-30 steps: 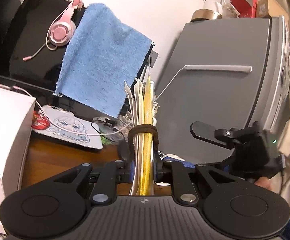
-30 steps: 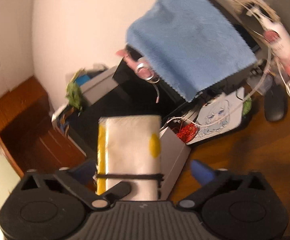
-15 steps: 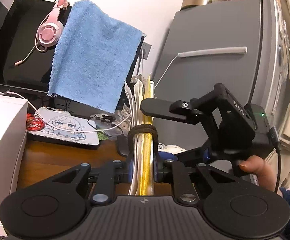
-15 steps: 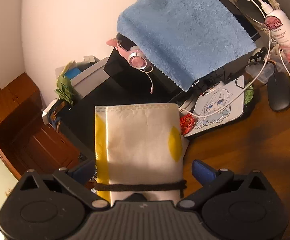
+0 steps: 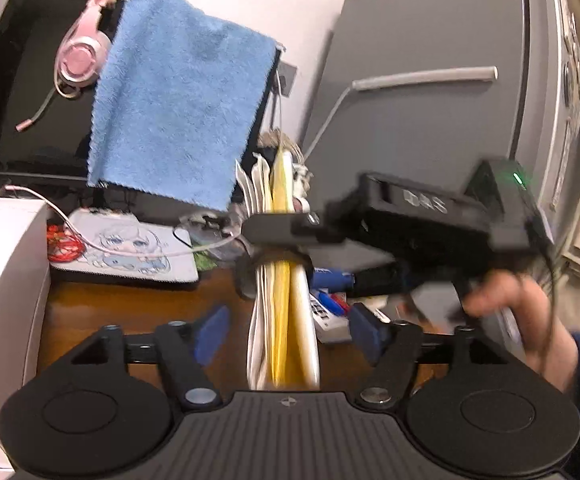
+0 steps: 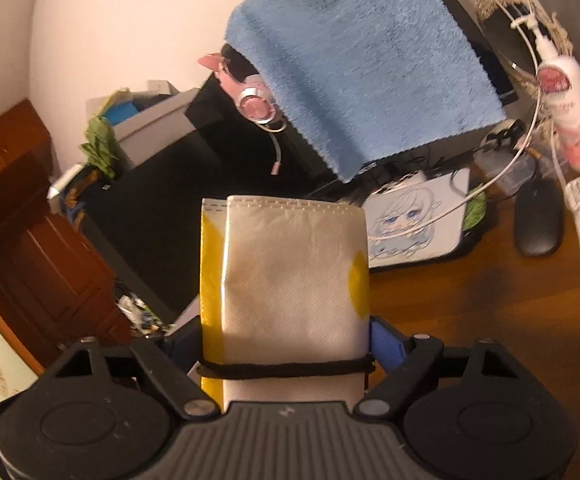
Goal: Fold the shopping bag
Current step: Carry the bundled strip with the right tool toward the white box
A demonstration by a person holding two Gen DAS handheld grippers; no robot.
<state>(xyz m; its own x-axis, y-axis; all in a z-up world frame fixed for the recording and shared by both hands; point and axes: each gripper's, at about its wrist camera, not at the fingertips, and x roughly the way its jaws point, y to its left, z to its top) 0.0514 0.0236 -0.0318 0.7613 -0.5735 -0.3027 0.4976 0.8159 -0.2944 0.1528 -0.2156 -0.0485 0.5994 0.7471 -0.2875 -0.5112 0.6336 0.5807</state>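
The folded shopping bag (image 6: 290, 280), white with yellow patches and bound by a black elastic band (image 6: 286, 370), stands flat-on in the right wrist view. My right gripper (image 6: 286, 332) is shut on it, its blue pad (image 6: 385, 340) pressed against the bag's right edge. In the left wrist view the bag (image 5: 282, 320) shows edge-on, upright above the wooden desk (image 5: 130, 308). My left gripper (image 5: 288, 334) is open around it, with both blue pads (image 5: 210, 336) clear of the bag. The right gripper (image 5: 290, 252) reaches in from the right, held by a hand (image 5: 521, 320).
A blue towel (image 5: 178, 112) hangs over a black monitor with a pink headset (image 5: 78, 60). A grey fridge (image 5: 429, 120) stands right, a white box (image 5: 2, 300) left. On the desk lie an illustrated mouse pad (image 6: 413, 220), a black mouse (image 6: 537, 216) and a lotion bottle (image 6: 573, 120).
My left gripper has opened and let go of the bag. The right gripper moved in from the right and shut on the bag.
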